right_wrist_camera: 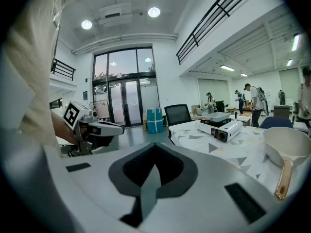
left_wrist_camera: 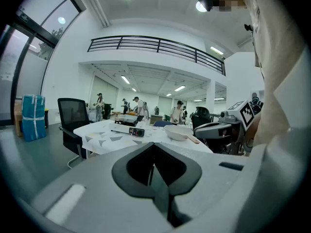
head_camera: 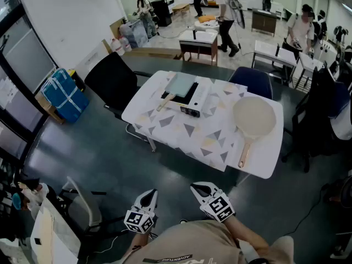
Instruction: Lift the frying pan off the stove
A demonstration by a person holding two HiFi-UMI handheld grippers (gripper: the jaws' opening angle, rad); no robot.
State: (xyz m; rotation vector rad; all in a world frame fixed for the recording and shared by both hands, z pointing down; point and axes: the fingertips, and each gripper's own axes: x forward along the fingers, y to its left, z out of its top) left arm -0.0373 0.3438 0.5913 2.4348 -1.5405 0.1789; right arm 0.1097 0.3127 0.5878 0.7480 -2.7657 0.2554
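A portable gas stove (head_camera: 191, 100) stands on the white table (head_camera: 264, 158) under a triangle-patterned cloth, several steps ahead of me. On the stove sits a square grey-green frying pan (head_camera: 180, 84) with its wooden handle pointing left. A round cream pan (head_camera: 254, 117) with a wooden handle lies on the table's right side. My left gripper (head_camera: 150, 195) and right gripper (head_camera: 199, 190) are held close to my body, far from the table, both shut and empty. The left gripper view shows the stove (left_wrist_camera: 128, 130) and cream pan (left_wrist_camera: 177, 132); the right gripper view shows the stove (right_wrist_camera: 222, 130) and cream pan (right_wrist_camera: 288, 146).
A black office chair (head_camera: 112, 81) stands at the table's left and a blue chair (head_camera: 251, 80) behind it. A blue wrapped bundle (head_camera: 64, 94) sits by the left wall. A white chair (head_camera: 82, 203) is near my left. People and desks fill the background.
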